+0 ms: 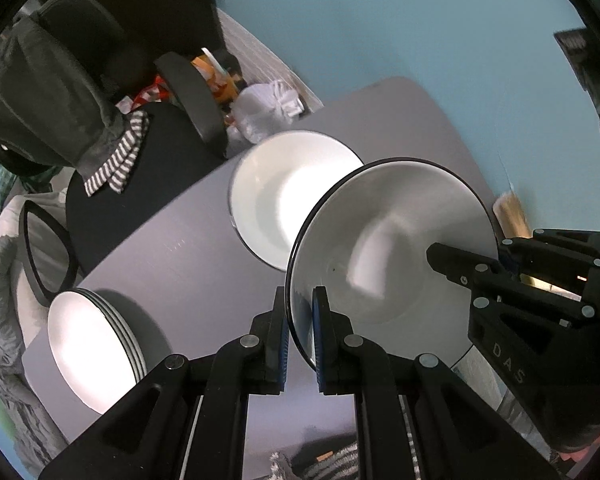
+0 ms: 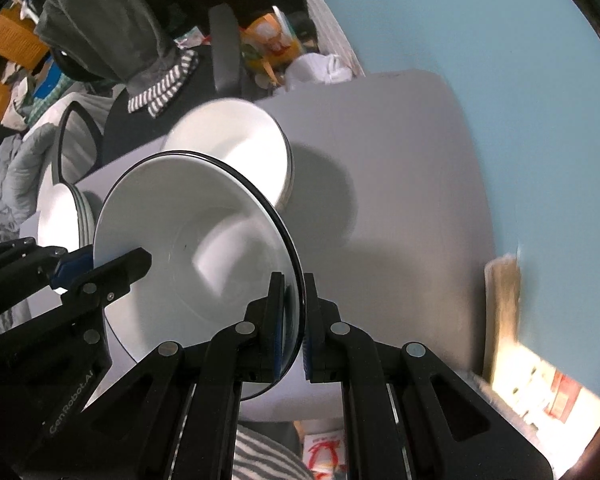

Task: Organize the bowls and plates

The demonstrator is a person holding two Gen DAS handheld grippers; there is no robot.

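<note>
A white bowl with a black rim [image 1: 388,240] [image 2: 204,240] hangs tilted above the grey table [image 1: 180,260] [image 2: 400,160], held from both sides. My left gripper [image 1: 300,296] [image 2: 108,260] is shut on its near rim in the left wrist view. My right gripper [image 1: 460,256] [image 2: 294,284] is shut on the opposite rim. On the table beyond it stands another white bowl [image 1: 284,200] [image 2: 236,144], which looks like the top of a small stack. A stack of white plates [image 1: 88,348] [image 2: 58,216] sits at the table's left end.
A black office chair [image 1: 140,184] draped with grey and striped clothing stands close along the table's far side. A white plastic bag [image 1: 268,108] and clutter lie behind it. Blue floor [image 1: 420,20] surrounds the table. A wooden piece [image 1: 512,216] lies off the right edge.
</note>
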